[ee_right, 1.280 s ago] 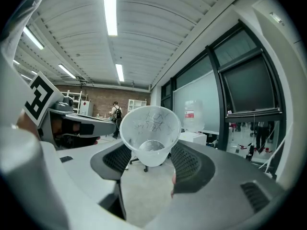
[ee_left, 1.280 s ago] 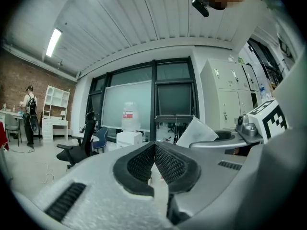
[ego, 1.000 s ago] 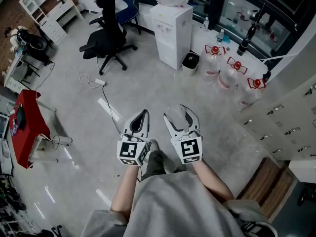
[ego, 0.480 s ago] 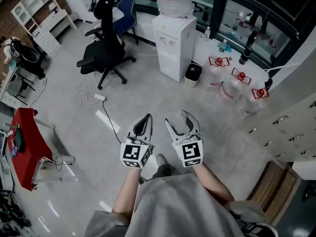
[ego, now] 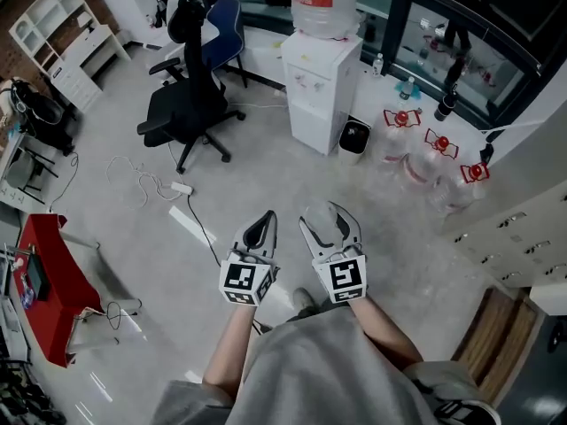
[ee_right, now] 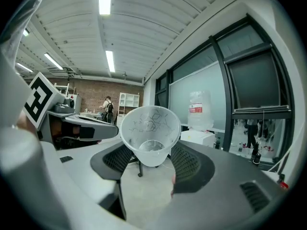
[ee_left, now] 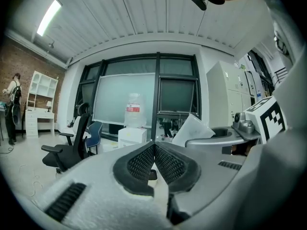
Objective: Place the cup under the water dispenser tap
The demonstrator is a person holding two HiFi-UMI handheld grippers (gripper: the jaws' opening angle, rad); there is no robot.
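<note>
While the person stands on the grey floor (ego: pixel 133 211) of an office-type room, both grippers are held out in front, side by side and roughly level. The right gripper (ee_right: pixel 151 153) has its jaws spread wide and clamped on a clear, thin plastic cup (ee_right: pixel 150 128), with the black ribbed pads pressing on the cup's lower part from either side. The cup sits mouth-up, with the rim tipped a bit toward that gripper's camera, and it looks empty inside. The left gripper (ee_left: pixel 154 146) has nothing in it; its jaws are pressed together, pad against pad.

So the cup is nowhere near the tap. The white floor-standing water dispenser (ego: pixel 321 87), with a big clear bottle (ego: pixel 323 3) on top, is well apart from both grippers, straight ahead against the dark glass wall. Just beside its right side there's a small black bin (ego: pixel 354 138), and further right a few clear water jugs with red caps (ego: pixel 416 144) stand on the floor. A black office chair (ego: pixel 182 104) is off to the dispenser's left, with a white power strip and cable (ego: pixel 177 187) lying on the floor near it.
</note>
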